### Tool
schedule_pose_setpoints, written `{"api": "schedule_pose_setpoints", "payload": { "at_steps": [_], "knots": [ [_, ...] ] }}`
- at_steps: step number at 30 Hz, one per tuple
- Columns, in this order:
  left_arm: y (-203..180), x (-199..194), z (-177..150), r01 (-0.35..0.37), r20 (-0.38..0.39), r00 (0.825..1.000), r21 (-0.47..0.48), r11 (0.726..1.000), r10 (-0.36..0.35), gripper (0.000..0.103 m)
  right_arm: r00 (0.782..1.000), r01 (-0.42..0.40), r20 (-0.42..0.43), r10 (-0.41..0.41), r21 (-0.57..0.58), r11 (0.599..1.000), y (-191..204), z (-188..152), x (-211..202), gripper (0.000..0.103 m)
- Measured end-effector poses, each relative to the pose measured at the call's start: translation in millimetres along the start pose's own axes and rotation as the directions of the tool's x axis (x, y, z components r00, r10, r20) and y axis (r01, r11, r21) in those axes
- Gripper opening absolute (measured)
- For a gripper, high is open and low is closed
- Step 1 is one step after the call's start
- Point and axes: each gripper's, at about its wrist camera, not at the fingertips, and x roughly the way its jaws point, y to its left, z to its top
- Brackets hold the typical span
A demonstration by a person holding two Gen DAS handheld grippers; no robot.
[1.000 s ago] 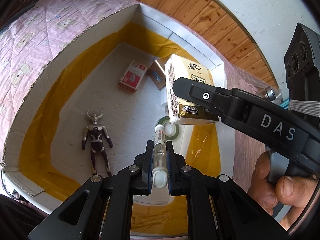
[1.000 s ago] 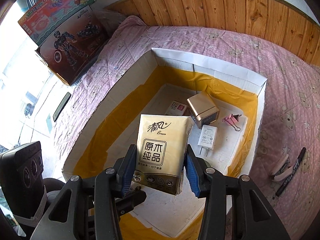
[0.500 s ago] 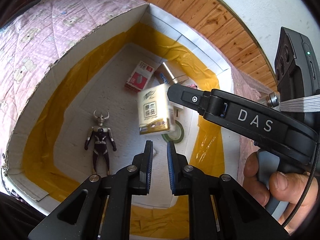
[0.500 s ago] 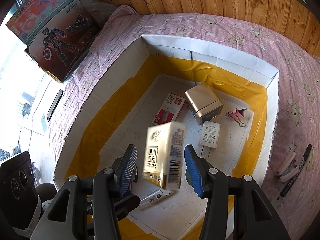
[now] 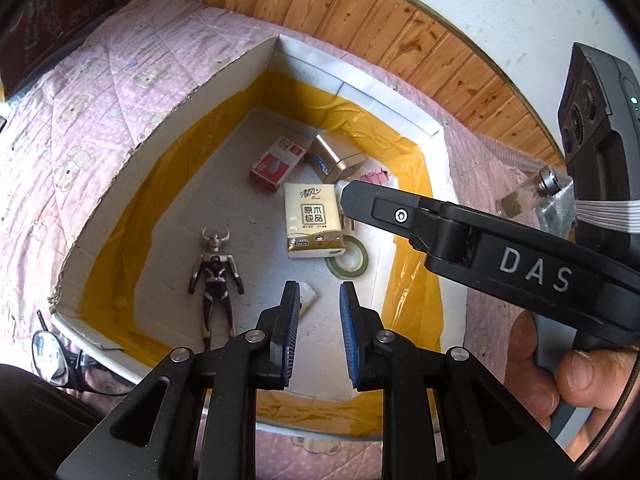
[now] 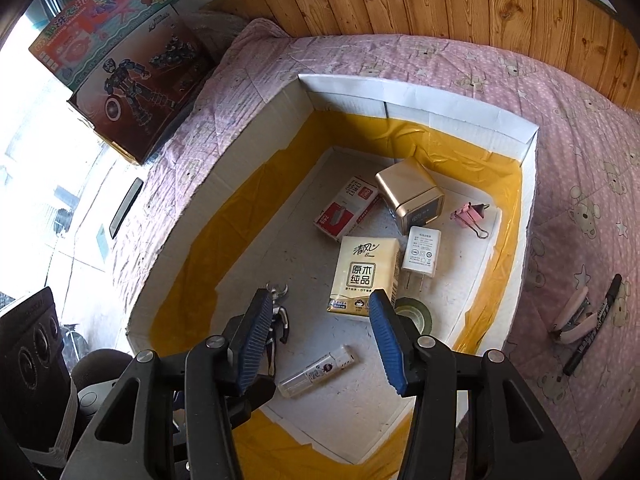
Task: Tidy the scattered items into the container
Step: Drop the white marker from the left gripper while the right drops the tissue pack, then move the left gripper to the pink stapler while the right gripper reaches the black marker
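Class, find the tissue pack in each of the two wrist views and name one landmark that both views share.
Left wrist: the tissue pack lies flat on the box floor, just above centre, beyond the open left gripper.
Right wrist: the tissue pack lies near centre, above the open right gripper.
Shared landmark: the gold box just beyond it.

One box (image 6: 460, 120) holds eight items; outside lie one marker (image 6: 592, 324) and one clip (image 6: 574, 316).
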Motion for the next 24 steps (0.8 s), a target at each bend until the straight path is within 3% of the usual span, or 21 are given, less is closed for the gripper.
{"api": "schedule_pose_setpoints", "payload": {
  "at_steps": [9,19,24],
  "knots": [
    [-22,-39,-10,-0.072,0.122,0.991,0.087,0.994,0.061,0.023,0.976,0.032,0.217,0.001,-0.145,0.989,28,-25,-65,0.052],
    [-46,-75,-29,-0.064,0.242,0.970,0.148,0.987,0.026,0.029,0.927,-0.041,0.366,0.083,-0.119,0.992,16,-69,-109,0.051],
    [-65,-83,-44,-0.045,0.265,0.964,0.217,0.975,-0.014,0.029,0.896,-0.073,0.433,0.095,-0.068,0.995,-3,-94,-129,0.051]
  ]
}}
